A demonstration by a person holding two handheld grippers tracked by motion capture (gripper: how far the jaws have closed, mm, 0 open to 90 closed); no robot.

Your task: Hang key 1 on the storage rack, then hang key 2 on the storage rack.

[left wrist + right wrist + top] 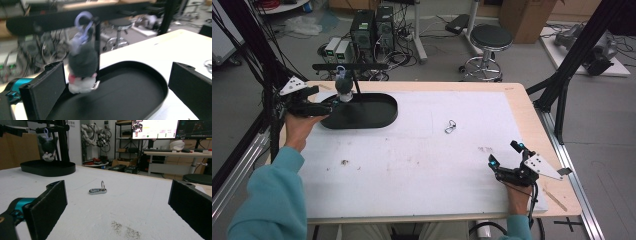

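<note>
Looking down from the high view, I have the left gripper (323,106) at the far left of the bench (422,150), its jaws spread wide at the near edge of the black oval tray (377,111). A small plush toy (344,89) hangs by its clip from the black stand bar (349,66) above that tray. The right gripper (504,159) rests near the bench's right front corner, jaws apart and holding nothing, with a metal carabiner (450,126) lying well beyond it

From the left gripper view, the plush toy (82,67) dangles between my wide jaws, closer to the left one; whether it touches, I cannot tell

From the right gripper view, the carabiner (98,190) lies on the bench between the open jaws, farther off
</note>
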